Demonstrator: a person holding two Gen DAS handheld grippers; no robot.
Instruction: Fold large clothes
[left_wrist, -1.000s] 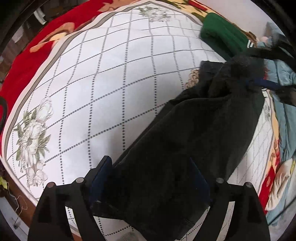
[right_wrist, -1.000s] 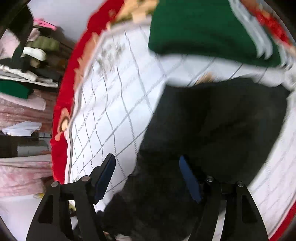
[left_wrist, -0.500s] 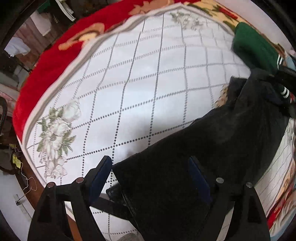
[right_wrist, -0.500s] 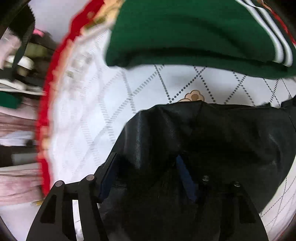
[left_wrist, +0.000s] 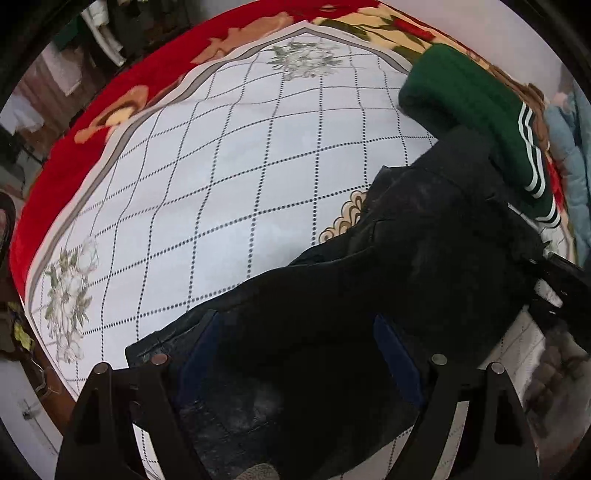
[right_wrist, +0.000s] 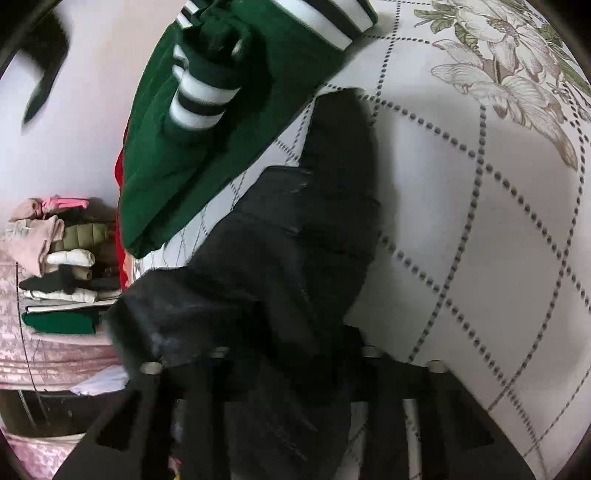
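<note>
— Left wrist view first: what sits nearest?
— The left gripper (left_wrist: 295, 354), its blue-padded fingers (left_wrist: 397, 354) spread wide, with the black garment (left_wrist: 388, 266) lying between and under them. Nothing is pinched there.
— And the garment's edges?
— Its near-left corner lies flat on the white quilted bedspread (left_wrist: 221, 184); the left edge runs diagonally away toward a green striped sweater (left_wrist: 472, 107), which it touches at the far end.
— Open room?
— A broad bare stretch of bedspread lies left of the garment, out to the red floral border (left_wrist: 92, 155).
— The right wrist view?
— The right gripper (right_wrist: 291, 373) is buried in black cloth (right_wrist: 280, 266); fabric bunches between the fingers, so it seems clamped on the garment. Beyond, the green sweater (right_wrist: 221, 122) lies at the left, bare bedspread (right_wrist: 461, 240) to the right. Off the bed's left edge stands a stack of folded clothes (right_wrist: 59, 266).
</note>
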